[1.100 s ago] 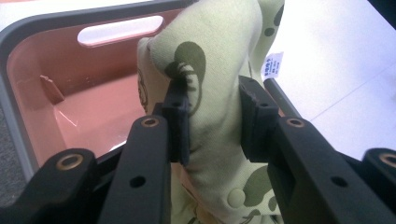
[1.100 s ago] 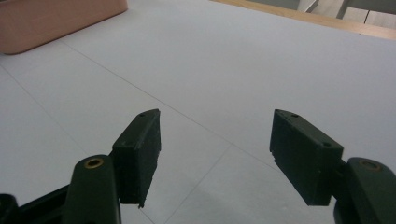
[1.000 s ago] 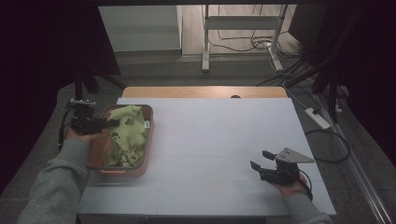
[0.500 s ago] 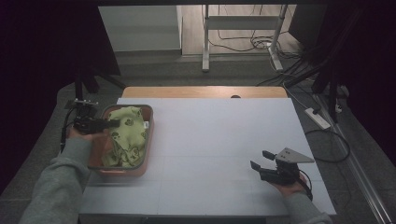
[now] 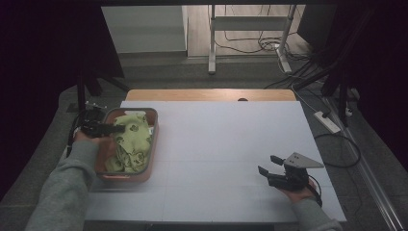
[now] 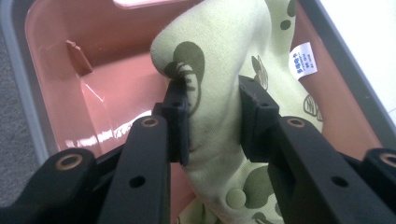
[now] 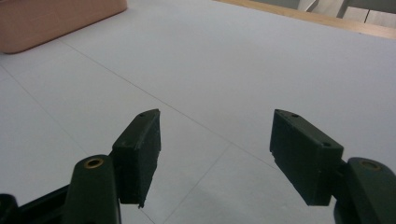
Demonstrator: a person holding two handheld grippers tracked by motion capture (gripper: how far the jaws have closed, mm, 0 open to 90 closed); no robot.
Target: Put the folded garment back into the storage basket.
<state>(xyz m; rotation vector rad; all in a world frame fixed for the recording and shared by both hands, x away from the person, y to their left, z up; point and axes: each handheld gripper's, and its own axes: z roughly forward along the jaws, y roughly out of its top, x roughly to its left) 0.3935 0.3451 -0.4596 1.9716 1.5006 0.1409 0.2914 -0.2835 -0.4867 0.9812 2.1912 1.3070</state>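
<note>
A light green cloth (image 5: 132,139) with dark green spots lies bunched in a pink basin (image 5: 153,144) at the table's left. My left gripper (image 5: 113,128) reaches into the basin from its left side. In the left gripper view its pads press on both sides of a raised fold of the cloth (image 6: 219,46), so the left gripper (image 6: 212,100) is shut on it. A white label (image 6: 302,58) shows on the cloth. My right gripper (image 5: 268,164) rests low at the table's front right, and in the right gripper view it (image 7: 215,126) stands open with nothing between its jaws.
The white table top (image 5: 231,139) stretches between basin and right hand, with a wooden strip (image 5: 211,94) along its far edge. A corner of the basin (image 7: 56,18) shows far off in the right gripper view. Cables and a stand lie on the floor beyond.
My left gripper has sunk a little lower into the basin, still on the cloth. The right gripper has kept still.
</note>
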